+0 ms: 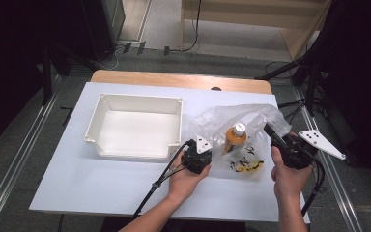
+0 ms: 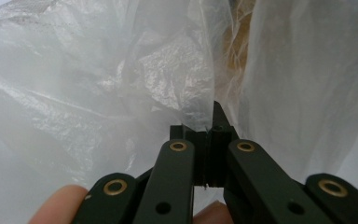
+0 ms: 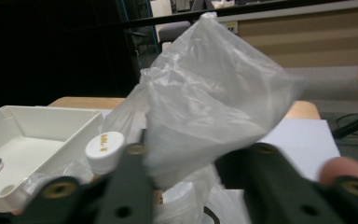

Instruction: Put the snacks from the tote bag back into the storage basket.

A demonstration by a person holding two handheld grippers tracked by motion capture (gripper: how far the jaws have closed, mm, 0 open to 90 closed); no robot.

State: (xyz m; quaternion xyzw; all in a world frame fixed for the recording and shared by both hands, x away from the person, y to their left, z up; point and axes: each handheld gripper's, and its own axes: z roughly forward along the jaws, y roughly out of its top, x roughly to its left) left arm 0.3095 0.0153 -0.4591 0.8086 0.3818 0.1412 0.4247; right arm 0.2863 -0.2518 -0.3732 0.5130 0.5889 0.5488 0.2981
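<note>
Plastic bag [image 1: 241,126] lying right of the white tray [image 1: 134,126] on the table [image 1: 77,179], being pulled open: left hand-held gripper [image 1: 199,155] clenched on its near-left edge, right hand-held gripper [image 1: 276,137] pinching and lifting its right side. Next, probably widening the mouth to free the orange bottle [image 1: 235,137].

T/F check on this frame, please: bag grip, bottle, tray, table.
1. Both grippers are shut on the plastic bag. True: left gripper and right gripper each pinch its film.
2. The bottle lies in the white tray. False: it stands inside the bag, beside the tray.
3. The bottle has a white cap. True.
4. The bag is opaque black. False: it is clear.
</note>
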